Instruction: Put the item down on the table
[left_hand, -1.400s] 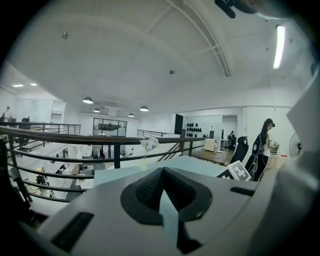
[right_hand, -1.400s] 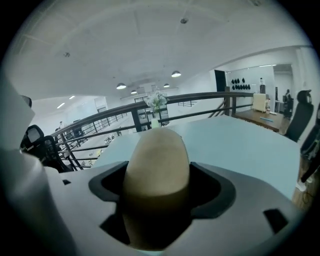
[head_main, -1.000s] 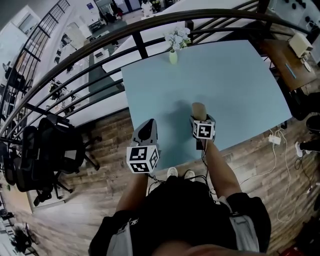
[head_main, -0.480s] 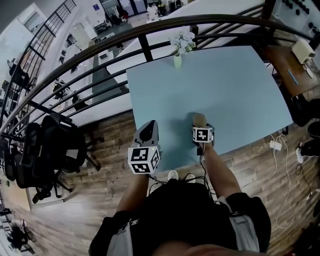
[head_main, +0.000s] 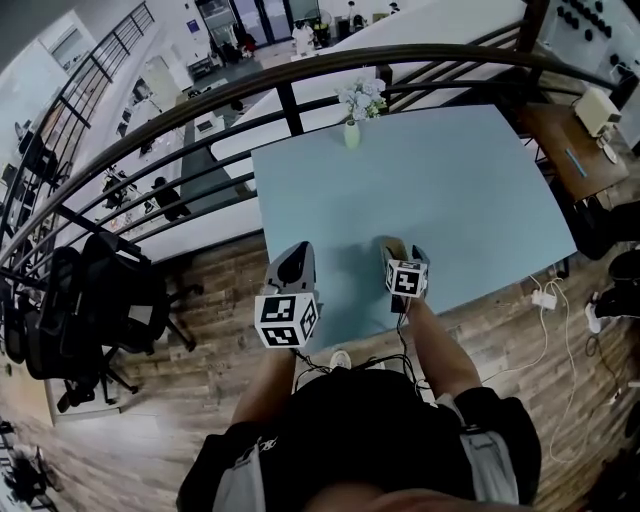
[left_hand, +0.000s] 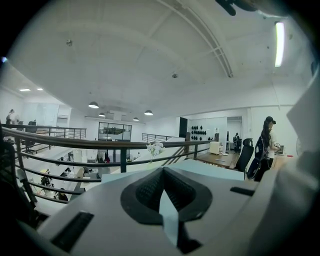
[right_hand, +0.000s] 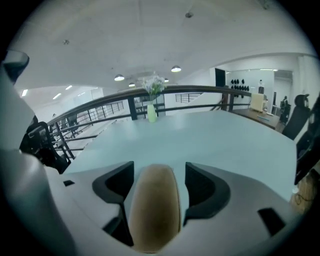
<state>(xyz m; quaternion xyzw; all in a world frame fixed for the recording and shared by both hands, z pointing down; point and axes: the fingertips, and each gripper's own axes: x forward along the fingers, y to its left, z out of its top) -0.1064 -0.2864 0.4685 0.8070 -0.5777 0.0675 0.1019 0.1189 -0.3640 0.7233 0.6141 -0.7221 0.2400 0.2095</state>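
1. Against the head view of a second ago, the right gripper (head_main: 403, 252) sits a little nearer the near edge of the pale blue rectangular table (head_main: 470, 180), and less of the tan, smooth, rounded oblong item (right_hand: 154, 210) shows ahead of its marker cube. The left gripper (head_main: 297, 252) keeps its place beside it.
2. The item lies lengthwise in the throat of the right gripper, between the two dark pads, over the near part of the table top. A gap shows on each side of it, wider on the right, so the pads are not pressing on it. The jaws are closing at this moment, with the item between them.
3. The right gripper view looks low and almost flat across the table, which suits setting the item down. Whether the item's underside already touches the surface I cannot tell.
4. The left gripper's pads meet at their tips with nothing between them. It seems to be parked off to the side, leaving the right gripper room.
5. The small green vase of white flowers (head_main: 352, 135) stands at the far edge, well apart from both grippers, so the near stretch is probably chosen as free ground for the item.
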